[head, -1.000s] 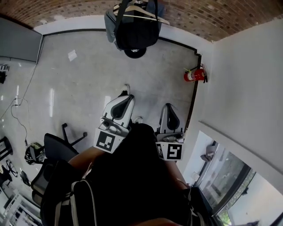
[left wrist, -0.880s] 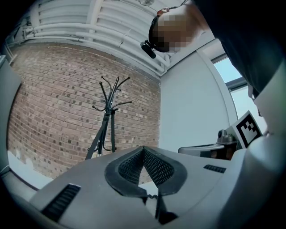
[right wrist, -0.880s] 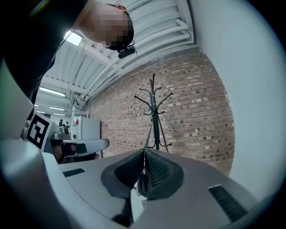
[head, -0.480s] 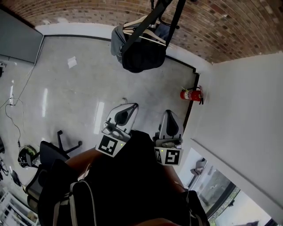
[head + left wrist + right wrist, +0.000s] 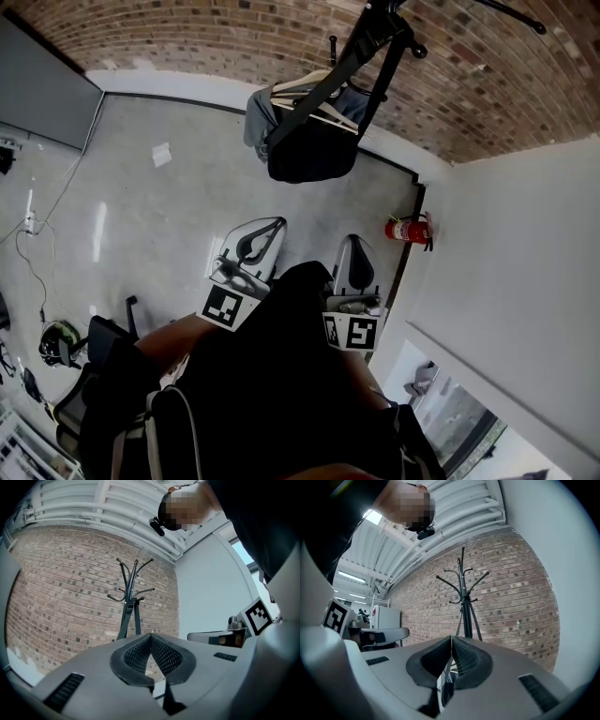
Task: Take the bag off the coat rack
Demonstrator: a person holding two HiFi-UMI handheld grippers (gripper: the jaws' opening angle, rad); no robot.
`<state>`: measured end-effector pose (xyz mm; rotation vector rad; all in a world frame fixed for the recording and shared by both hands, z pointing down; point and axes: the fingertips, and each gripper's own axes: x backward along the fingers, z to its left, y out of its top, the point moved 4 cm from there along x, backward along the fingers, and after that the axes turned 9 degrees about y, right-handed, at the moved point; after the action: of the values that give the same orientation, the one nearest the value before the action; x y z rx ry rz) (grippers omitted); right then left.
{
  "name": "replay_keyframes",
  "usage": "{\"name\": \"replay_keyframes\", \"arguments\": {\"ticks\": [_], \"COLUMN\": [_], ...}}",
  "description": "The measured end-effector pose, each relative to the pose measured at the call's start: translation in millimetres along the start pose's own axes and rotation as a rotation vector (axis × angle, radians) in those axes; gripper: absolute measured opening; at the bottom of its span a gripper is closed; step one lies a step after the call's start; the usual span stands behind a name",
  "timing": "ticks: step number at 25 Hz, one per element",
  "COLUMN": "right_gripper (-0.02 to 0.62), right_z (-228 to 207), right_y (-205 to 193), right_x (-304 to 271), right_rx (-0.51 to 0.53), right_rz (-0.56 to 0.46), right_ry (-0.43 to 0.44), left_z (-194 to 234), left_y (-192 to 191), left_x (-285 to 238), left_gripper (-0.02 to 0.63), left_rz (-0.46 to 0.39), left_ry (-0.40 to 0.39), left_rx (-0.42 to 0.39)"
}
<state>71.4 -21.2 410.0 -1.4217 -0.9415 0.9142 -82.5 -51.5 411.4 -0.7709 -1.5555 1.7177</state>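
1. The black fabric bag (image 5: 314,155) hangs by its strap from the black metal coat rack (image 5: 380,37), in front of the red brick wall (image 5: 234,37).
2. The left gripper (image 5: 267,227) has its jaws pressed together with nothing between them.
3. The right gripper (image 5: 353,244) is likewise closed and empty.
4. Both grippers point toward the rack, well apart from the bag.
5. A red fire extinguisher (image 5: 408,230) stands by the white wall.

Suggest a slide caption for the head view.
Left gripper and right gripper, both shut and empty, point toward a dark bag hanging on a coat rack by a brick wall.
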Motion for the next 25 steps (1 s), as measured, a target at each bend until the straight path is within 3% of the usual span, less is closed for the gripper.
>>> {"name": "replay_keyframes", "arguments": {"ticks": [9,12,14,21,25], "right_gripper": [0.02,0.02,0.021,0.021,0.021], "right_z": [-37,-52,-59,-67,-80], "right_y": [15,19,20,25,31], "right_x": [-12,-13,-16,-32,-46], "right_rx": [0.056,0.021,0.006,0.025,0.041], "right_rz": [0.012,-0.009,-0.012,-0.04,-0.059], "right_ry": [0.085,0.107,0.118,0.188,0.172], "left_z": [-7,-14,-13,-15,-11], "left_y": [9,11,20,22,28], "left_x": [-25,-37,-49,-69,-86], "left_gripper": [0.018,0.019,0.02,0.021,0.021], "left_rz": [-0.042,-0.035,-0.073,-0.097,-0.095], "left_ry": [0.145,0.167,0.182,0.164,0.152], "left_rx": [0.03,0.025,0.046,0.046,0.036]}}
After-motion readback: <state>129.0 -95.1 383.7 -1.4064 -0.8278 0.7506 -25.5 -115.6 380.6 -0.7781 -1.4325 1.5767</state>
